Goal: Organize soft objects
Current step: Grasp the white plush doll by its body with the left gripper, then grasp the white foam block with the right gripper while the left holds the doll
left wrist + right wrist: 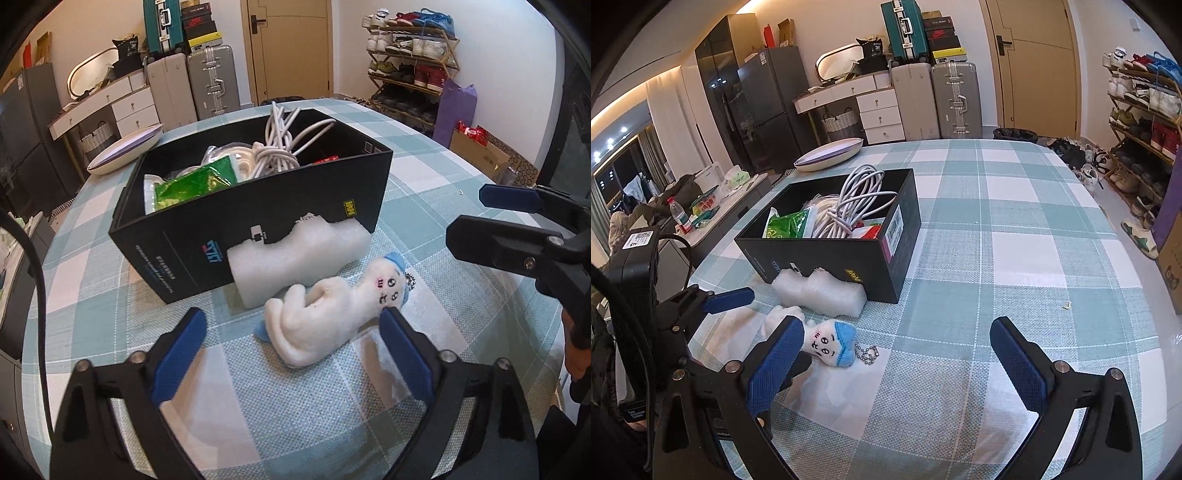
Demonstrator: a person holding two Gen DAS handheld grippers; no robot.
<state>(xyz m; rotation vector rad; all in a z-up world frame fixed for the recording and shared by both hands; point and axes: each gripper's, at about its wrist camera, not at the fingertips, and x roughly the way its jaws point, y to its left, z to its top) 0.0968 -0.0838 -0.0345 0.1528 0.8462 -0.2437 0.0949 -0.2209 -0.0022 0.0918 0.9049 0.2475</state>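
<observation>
Blue ribbed pads line the black plastic fingers of the left gripper (pixel 291 354), which is spread wide just above the desk (pixel 424 206), its jaws on either side of a plush toy (pixel 325 314) without touching it. That toy is a small white fleece figure lying on its side, with a light blue cap, a stitched face with pink cheeks and a metal ball chain (pixel 867 353) at its head. Just behind it, a block of white foam (pixel 295 258), grainy and torn along its top edge, leans against a black cardboard box (pixel 258 206). On the box's matte side are a small yellow label, blue characters and lines of tiny print, all too small to read; its end carries a barcode sticker (pixel 894 225). Inside lie coiled white cables (pixel 284 147), a glossy green packet (pixel 195 184) and something red. The right gripper (pixel 897 362) is also spread, empty, over the teal-and-white checked woven cloth beside the toy's head.
</observation>
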